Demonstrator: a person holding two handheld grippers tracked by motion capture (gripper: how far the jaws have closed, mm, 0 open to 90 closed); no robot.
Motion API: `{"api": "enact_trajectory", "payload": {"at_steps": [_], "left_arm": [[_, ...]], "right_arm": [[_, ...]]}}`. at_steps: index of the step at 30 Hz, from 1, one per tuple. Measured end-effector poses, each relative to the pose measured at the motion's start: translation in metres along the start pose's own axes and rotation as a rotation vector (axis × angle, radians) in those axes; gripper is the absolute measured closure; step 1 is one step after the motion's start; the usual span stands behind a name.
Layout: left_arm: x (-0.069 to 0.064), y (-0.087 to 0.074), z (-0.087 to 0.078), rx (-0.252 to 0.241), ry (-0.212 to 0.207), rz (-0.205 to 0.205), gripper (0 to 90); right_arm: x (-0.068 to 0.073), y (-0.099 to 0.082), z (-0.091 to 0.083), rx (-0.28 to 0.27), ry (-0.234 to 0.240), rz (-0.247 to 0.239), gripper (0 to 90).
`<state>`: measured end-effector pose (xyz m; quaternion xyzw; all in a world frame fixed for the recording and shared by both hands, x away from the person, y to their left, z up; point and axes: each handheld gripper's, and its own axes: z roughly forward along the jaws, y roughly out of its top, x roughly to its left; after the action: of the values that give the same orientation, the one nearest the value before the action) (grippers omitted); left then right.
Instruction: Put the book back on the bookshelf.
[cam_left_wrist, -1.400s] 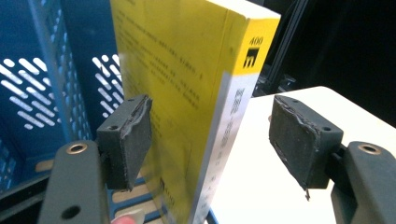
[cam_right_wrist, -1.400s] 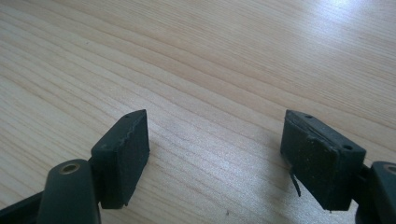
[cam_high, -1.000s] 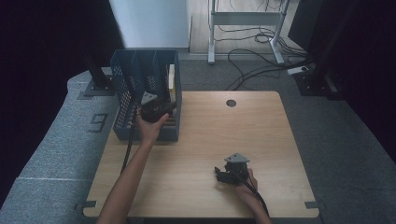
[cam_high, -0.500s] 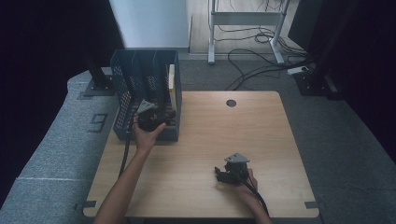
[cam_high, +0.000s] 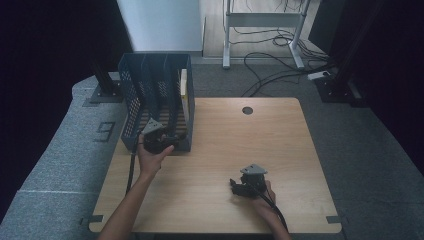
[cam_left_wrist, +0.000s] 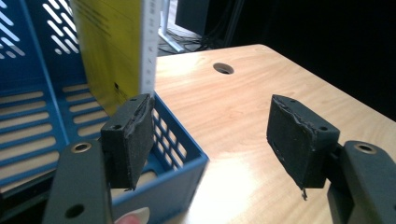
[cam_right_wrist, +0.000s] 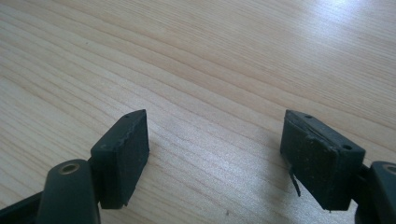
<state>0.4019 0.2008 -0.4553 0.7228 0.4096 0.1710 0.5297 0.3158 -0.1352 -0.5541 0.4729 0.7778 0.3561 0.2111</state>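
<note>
Left gripper (cam_left_wrist: 210, 140) spread | beside blue file rack (cam_high: 155, 95) corner | right gripper (cam_right_wrist: 215, 154) spread above table (cam_high: 280, 145)

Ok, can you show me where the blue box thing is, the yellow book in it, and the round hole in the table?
Blue file rack (cam_high: 131, 95), high view, on its slotted left wall.
Yellow book (cam_left_wrist: 109, 51), left gripper view, on its cover.
Round hole (cam_high: 247, 110), high view, at its middle.

1. A large pale numeral "9" (cam_high: 105, 131) stands on the grey speckled floor mat (cam_high: 60, 155), just left of the wooden counter (cam_high: 250, 150), as the high view shows.
2. The yellow upright sheet (cam_left_wrist: 109, 46) in the blue slotted plastic file rack (cam_left_wrist: 42, 116) carries small dark print, too blurred to read in the left gripper view.
</note>
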Motion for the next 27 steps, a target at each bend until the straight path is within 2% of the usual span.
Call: {"api": "enact_trajectory", "payload": {"at_steps": [7, 10, 17, 22, 27], "left_arm": [[-0.011, -0.018, -0.018, 0.000, -0.036, 0.001, 32.0], [-0.017, -0.028, -0.026, -0.006, -0.038, 0.012, 33.1], [-0.028, -0.051, -0.040, 0.018, -0.051, 0.037, 32.2], [-0.034, -0.070, -0.046, 0.039, -0.069, 0.035, 31.7], [-0.035, -0.091, -0.050, 0.076, -0.077, 0.029, 31.7]], "right_arm": [[0.000, 0.000, 0.000, 0.000, -0.001, 0.002, 23.3], [0.000, 0.000, 0.000, 0.000, -0.001, 0.001, 23.3], [0.000, 0.000, 0.000, 0.000, -0.001, 0.000, 23.3], [0.000, 0.000, 0.000, 0.000, 0.000, 0.000, 23.3], [0.000, 0.000, 0.000, 0.000, -0.001, 0.000, 23.3]]}}
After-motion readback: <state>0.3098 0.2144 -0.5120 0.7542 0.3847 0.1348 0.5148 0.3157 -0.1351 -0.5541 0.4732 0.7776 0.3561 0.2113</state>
